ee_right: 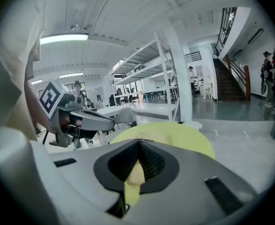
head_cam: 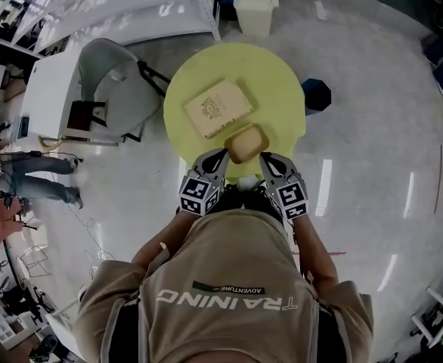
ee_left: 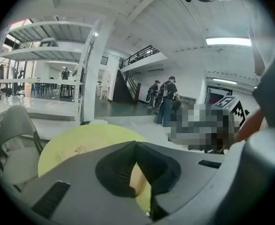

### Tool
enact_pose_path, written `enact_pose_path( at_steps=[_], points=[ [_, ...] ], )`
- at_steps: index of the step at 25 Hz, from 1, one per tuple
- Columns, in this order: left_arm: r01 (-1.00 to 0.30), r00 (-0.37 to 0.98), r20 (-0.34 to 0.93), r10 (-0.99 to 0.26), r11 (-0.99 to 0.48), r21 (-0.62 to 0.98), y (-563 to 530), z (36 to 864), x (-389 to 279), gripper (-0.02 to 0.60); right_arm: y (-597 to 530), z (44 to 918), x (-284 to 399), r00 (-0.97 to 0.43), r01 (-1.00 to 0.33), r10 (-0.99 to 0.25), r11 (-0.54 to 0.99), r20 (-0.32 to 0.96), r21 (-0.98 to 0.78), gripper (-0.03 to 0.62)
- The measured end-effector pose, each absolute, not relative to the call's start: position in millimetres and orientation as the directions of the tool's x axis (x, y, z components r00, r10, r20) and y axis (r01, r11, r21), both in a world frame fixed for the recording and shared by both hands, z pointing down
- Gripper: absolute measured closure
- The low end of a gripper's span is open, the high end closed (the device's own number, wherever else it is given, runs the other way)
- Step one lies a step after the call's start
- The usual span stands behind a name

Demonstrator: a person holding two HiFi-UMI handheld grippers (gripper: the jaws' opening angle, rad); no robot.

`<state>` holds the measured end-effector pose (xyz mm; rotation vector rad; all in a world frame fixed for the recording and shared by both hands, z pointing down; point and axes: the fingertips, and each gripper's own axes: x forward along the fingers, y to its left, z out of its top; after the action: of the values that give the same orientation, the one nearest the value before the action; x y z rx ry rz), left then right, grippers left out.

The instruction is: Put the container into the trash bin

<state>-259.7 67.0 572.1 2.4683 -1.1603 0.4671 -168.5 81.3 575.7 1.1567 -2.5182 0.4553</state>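
Resting on the table (head_cam: 282, 74), the container (head_cam: 246, 143) shows whole only in head view

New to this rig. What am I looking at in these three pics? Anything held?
No robot: a person holds a two-jaw gripper in each hand. The head view looks down from the person's head; the other two cameras ride on the grippers, looking along their jaws. The left gripper and right gripper are at the near edge of a round yellow table. On it lie a flat cream box and a small tan container. A white bin stands beyond. Both grippers are shut and empty.
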Motion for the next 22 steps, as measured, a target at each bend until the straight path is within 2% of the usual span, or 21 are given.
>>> enact_pose_path(
  at_steps=[12,15,18,22],
  points=[
    [-0.81,0.581,0.463,-0.669,-0.531,0.25,69,602,-293,0.58,73,651,-227,-0.662,-0.547,-0.387,0.835,0.642,-0.061,0.591],
    [-0.818,0.571,0.471,-0.672,-0.515,0.257,68,606,-304,0.58,82,678,-240,-0.645,-0.38,-0.23,0.924,0.729,-0.044,0.45],
    [-0.83,0.554,0.488,-0.675,-0.49,0.264,68,612,-316,0.58,94,714,-243,-0.562,-0.182,-0.098,0.983,0.822,-0.007,0.439],
    [-0.842,0.537,0.489,-0.687,-0.473,0.26,66,611,-327,0.58,96,736,-241,-0.483,-0.041,-0.042,0.999,0.875,0.026,0.439]
  ],
)
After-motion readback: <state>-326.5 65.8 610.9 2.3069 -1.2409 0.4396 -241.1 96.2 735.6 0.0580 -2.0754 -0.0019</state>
